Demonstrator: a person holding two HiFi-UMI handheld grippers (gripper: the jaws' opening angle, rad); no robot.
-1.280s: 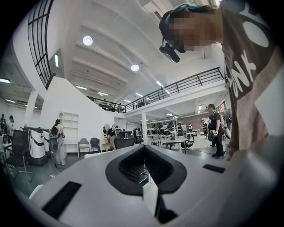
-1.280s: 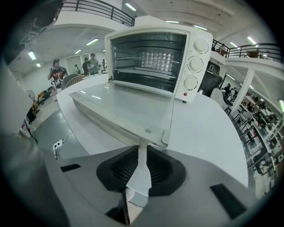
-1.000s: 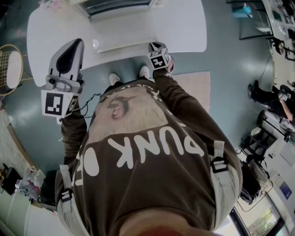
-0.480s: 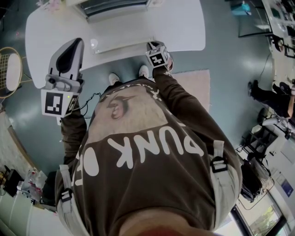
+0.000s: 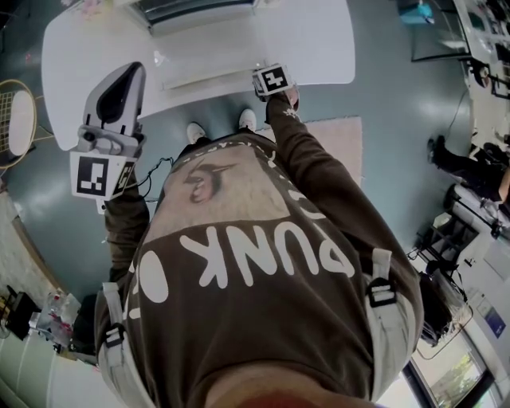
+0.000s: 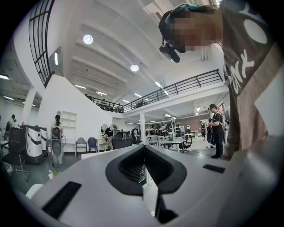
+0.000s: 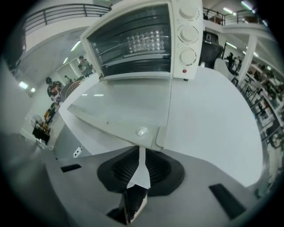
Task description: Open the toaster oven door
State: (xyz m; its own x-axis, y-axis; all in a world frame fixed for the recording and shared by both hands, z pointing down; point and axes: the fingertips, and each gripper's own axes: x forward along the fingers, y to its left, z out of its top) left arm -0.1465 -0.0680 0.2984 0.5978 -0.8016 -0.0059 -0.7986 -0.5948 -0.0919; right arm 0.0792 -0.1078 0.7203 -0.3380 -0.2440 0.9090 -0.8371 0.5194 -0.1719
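The white toaster oven [image 7: 133,40] stands at the table's far edge [image 5: 199,8]. Its glass door [image 7: 124,106] hangs open, lying about level over the white table [image 5: 319,40]. My right gripper [image 7: 143,153] sits at the right end of the door's handle [image 7: 133,133], with its jaws nearly together on that front edge. In the head view the right gripper [image 5: 267,73] shows mostly as its marker cube beside the door [image 5: 211,60]. My left gripper [image 5: 119,84] is held at the table's left side, apart from the oven. Its jaws are shut on nothing in the left gripper view [image 6: 143,155].
Three knobs [image 7: 188,33] run down the oven's right side. A racket [image 5: 16,119] lies on the floor at the left, and a pink rug [image 5: 335,143] lies by the person's feet. People and desks [image 5: 462,159] stand off to the right.
My right gripper has moved a little away from the person, toward the oven, staying at the door's front edge. The left gripper has hardly moved.
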